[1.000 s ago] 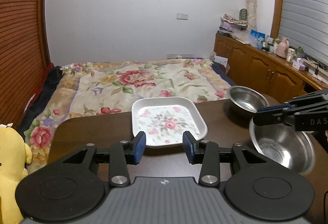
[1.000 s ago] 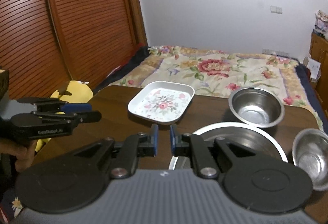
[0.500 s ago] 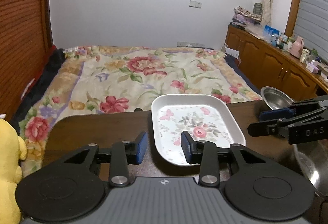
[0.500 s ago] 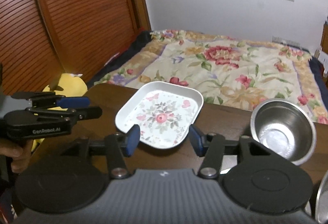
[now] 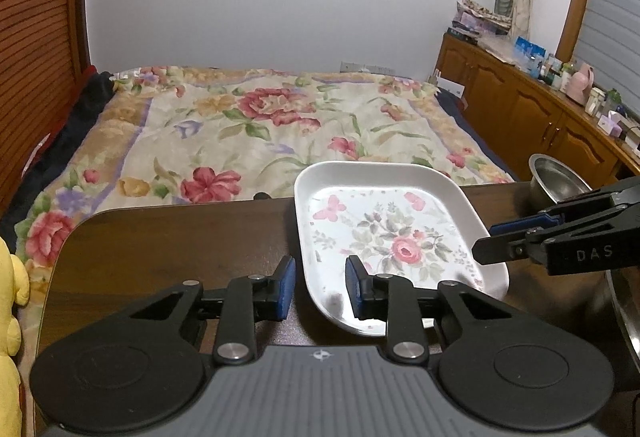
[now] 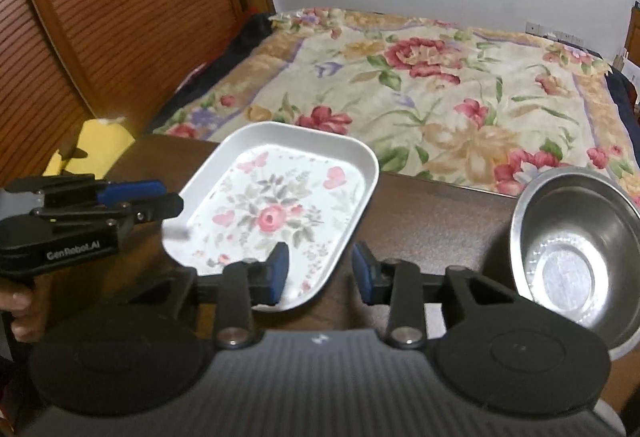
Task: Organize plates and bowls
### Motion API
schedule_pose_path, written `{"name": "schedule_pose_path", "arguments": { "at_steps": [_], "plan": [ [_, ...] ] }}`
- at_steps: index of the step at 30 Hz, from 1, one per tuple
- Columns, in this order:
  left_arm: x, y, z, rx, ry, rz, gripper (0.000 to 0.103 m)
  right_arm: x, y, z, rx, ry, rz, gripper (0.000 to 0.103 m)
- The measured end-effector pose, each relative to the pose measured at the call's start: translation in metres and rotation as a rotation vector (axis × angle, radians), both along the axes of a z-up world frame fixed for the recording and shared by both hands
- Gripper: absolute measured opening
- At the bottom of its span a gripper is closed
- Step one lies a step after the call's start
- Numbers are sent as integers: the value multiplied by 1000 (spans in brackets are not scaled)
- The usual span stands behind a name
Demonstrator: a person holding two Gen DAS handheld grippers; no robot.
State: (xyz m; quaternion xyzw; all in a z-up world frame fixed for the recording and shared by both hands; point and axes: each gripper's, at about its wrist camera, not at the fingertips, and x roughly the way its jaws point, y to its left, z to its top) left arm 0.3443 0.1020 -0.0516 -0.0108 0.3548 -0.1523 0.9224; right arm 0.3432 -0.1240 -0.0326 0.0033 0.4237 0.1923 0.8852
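left gripper (image 5: 320, 287): open, straddles near-left rim of floral tray (image 5: 384, 221) | right gripper (image 6: 320, 271): open, straddles near-right rim, holds nothing

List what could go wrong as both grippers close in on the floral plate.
The floral plate juts past the table's far edge; a push may tip it toward the bed. The left gripper and right gripper, both open, straddle opposite rims and could pull against each other. The steel bowl beside the right gripper could get knocked.

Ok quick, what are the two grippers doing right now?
Left gripper: open, its jaws either side of the floral plate's near rim, holding nothing.
Right gripper: open, straddling the plate's other edge, holding nothing.
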Motion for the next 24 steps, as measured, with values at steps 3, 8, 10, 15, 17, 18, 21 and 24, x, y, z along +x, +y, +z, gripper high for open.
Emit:
{"name": "schedule_pose_path", "arguments": {
  "at_steps": [3, 8, 10, 15, 17, 18, 21, 24],
  "plan": [
    [1, 0, -1, 3, 6, -2, 27, 3, 3, -1, -12, 8, 12, 29],
    [3, -2, -4, 7, 12, -5, 24, 9, 5, -5, -31, 20, 21, 26],
    [3, -2, -5, 3, 14, -2, 23, 11, 4, -7, -34, 27, 18, 26],
    [2, -2, -8, 4, 21, -2, 20, 15, 1, -11, -31, 46, 14, 21],
    [3, 0, -9, 5, 24, 1, 19, 16, 1, -12, -31, 53, 13, 20],
    [3, 0, -10, 4, 25, 1, 19, 16, 0, -12, -29, 55, 12, 20],
    [4, -1, -12, 6, 31, 1, 16, 16, -1, -13, -21, 59, 9, 20],
    [3, -1, -13, -1, 29, -4, 15, 16, 0, -13, -19, 59, 10, 20]
  ]
}}
